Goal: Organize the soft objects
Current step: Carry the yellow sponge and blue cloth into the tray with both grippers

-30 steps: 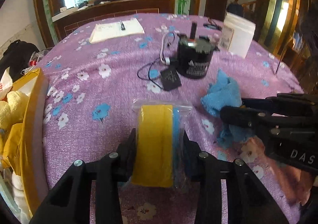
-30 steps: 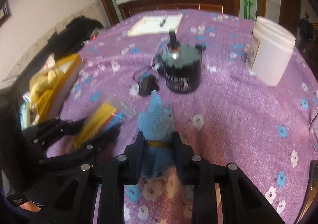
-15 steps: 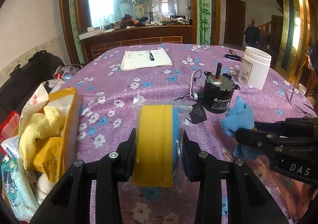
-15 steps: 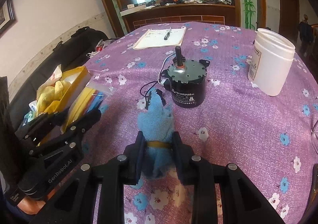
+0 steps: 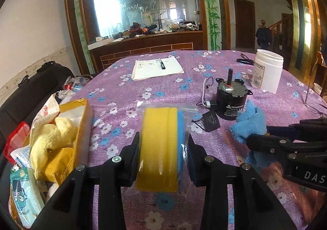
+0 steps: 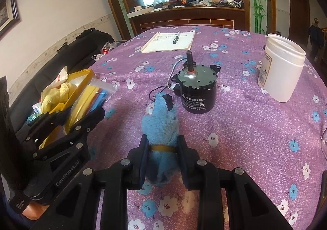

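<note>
My left gripper [image 5: 163, 156] is shut on a clear zip bag of yellow and blue sponges [image 5: 159, 148], held above the purple flowered tablecloth [image 5: 143, 87]. From the right wrist view, that bag of sponges [image 6: 90, 99] sits in the left gripper [image 6: 79, 117] at the left. My right gripper [image 6: 162, 156] is shut on a rolled blue cloth [image 6: 161, 128] bound with a rubber band; this cloth [image 5: 249, 126] shows at the right of the left wrist view. A yellow box [image 5: 75, 128] holding a yellow plush cloth [image 5: 51, 134] stands at the table's left edge.
A black motor [image 6: 196, 91] with wires stands just beyond the blue cloth. A white plastic jar [image 6: 282, 70] is at the right, a notepad with a pen [image 6: 169, 41] at the far side. A black bag [image 5: 30, 91] and packets lie off the table's left.
The left gripper rose and tilted up with the sponge bag over the first half second, bringing the yellow box and far room into view. The right gripper kept its hold on the blue cloth.
</note>
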Action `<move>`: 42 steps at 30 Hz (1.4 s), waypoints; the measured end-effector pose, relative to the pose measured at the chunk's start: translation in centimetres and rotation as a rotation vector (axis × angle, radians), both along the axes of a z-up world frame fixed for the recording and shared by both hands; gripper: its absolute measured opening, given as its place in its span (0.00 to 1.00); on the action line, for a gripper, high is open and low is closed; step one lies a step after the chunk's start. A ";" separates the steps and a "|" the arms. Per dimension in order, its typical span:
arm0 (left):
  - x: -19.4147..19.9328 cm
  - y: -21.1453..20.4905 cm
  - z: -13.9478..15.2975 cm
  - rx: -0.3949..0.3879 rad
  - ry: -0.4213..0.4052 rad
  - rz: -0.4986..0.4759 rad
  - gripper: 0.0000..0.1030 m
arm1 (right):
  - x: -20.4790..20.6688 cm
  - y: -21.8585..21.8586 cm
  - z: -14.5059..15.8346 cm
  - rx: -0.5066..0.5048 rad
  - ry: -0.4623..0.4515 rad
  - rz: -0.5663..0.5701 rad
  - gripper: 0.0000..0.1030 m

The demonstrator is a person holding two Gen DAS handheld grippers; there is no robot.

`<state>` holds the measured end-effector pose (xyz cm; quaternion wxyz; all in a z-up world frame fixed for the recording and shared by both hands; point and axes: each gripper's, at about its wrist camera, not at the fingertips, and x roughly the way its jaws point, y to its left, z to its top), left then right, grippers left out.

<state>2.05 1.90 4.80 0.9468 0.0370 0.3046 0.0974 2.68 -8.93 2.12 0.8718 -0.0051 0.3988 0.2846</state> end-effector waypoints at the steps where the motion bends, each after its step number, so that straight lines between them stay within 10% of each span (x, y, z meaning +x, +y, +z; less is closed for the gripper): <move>1: 0.0 0.0 0.0 0.000 -0.003 0.002 0.37 | 0.0 0.0 0.0 0.001 -0.001 0.001 0.29; 28: -0.2 0.6 0.8 -0.007 -0.056 0.032 0.37 | 0.1 -0.1 0.4 0.052 -0.016 0.013 0.29; 42: -5.4 4.0 5.9 -0.176 -0.097 -0.043 0.37 | -1.7 1.3 2.8 0.136 -0.037 -0.002 0.29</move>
